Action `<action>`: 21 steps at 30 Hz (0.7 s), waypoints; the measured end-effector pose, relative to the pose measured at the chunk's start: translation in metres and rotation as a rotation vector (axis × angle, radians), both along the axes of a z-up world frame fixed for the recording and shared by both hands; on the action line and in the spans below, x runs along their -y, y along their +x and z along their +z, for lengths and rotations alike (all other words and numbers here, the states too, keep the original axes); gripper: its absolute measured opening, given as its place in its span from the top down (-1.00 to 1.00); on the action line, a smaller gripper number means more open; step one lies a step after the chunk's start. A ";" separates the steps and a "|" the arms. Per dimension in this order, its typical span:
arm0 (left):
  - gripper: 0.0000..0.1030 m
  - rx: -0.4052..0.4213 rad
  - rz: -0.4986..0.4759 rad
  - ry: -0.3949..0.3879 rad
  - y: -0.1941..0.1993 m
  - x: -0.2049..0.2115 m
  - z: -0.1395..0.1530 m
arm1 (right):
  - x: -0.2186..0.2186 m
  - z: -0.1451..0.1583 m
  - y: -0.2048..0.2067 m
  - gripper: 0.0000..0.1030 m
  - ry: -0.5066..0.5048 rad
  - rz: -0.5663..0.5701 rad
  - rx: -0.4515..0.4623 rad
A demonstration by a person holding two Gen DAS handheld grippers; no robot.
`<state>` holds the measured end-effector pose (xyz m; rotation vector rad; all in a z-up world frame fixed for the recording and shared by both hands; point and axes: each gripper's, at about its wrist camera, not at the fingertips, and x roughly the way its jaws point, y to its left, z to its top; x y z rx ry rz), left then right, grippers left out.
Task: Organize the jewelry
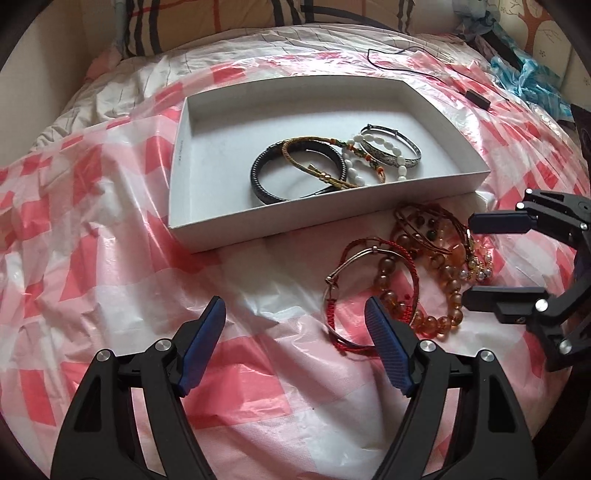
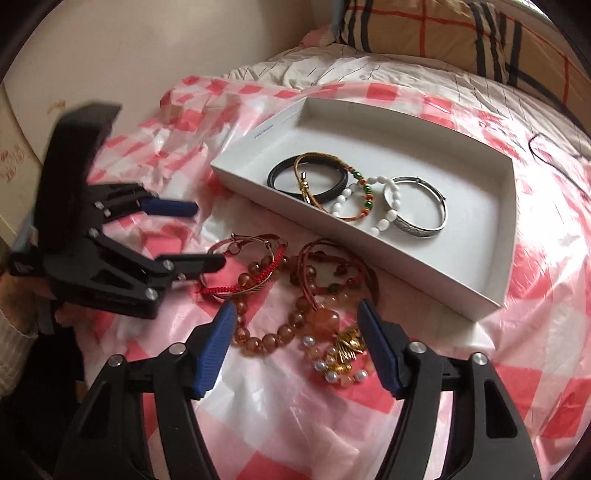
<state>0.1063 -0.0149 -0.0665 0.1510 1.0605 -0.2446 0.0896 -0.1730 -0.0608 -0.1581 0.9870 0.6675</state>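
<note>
A shallow white cardboard box [image 1: 177, 206] lies on a bed covered by a pink-and-white checked plastic sheet [image 1: 92, 229], with a plaid pillow [image 2: 424, 29] beyond it at the head of the bed. Inside the box, gathered toward its near wall, lie a black braided leather bracelet [image 1: 258, 181], a gold-brown woven cord bracelet [image 1: 295, 155] overlapping it, a white bead bracelet [image 1: 354, 173], a thin cord bracelet with green and orange beads [image 2: 364, 201], and an engraved silver bangle [image 1: 402, 157] that rests against the white beads. Outside the box, just beside its near wall on the sheet, sits an untidy heap: a red cord bracelet [image 1: 332, 314] with a slim metal bangle [image 1: 354, 256] lying across it, an amber bead bracelet [image 1: 443, 295], a brown cord bracelet with dark beads [image 2: 325, 280], and a pearl-and-gold charm bracelet [image 2: 340, 358] nearest the right gripper. The left gripper [image 1: 295, 317] hovers low over the sheet with its blue-padded jaws spread wide and nothing between them; one fingertip overlaps the red cord bracelet in its own view. The right gripper [image 2: 297, 321] is likewise spread wide and holds nothing, its fingers set on either side of the amber beads and the charm bracelet. A thin black cable [image 1: 417, 70] with a small black block runs across the far corner of the bed.
</note>
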 end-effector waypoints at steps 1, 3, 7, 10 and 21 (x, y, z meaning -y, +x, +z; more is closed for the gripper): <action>-0.43 0.007 0.010 0.002 0.000 -0.002 0.001 | -0.007 -0.002 0.001 0.00 -0.023 0.003 0.006; -0.43 0.015 0.024 0.002 0.002 -0.005 0.003 | -0.014 -0.005 0.002 0.10 -0.062 -0.001 0.033; -0.42 0.035 0.023 0.014 0.003 -0.002 0.004 | -0.012 -0.009 0.011 0.52 -0.056 -0.028 0.031; -0.42 0.052 0.005 0.024 0.002 0.005 0.005 | -0.003 -0.008 0.017 0.85 -0.011 -0.057 0.015; -0.42 0.056 0.017 0.039 0.004 0.004 0.003 | 0.009 0.006 0.020 0.39 0.093 -0.084 0.025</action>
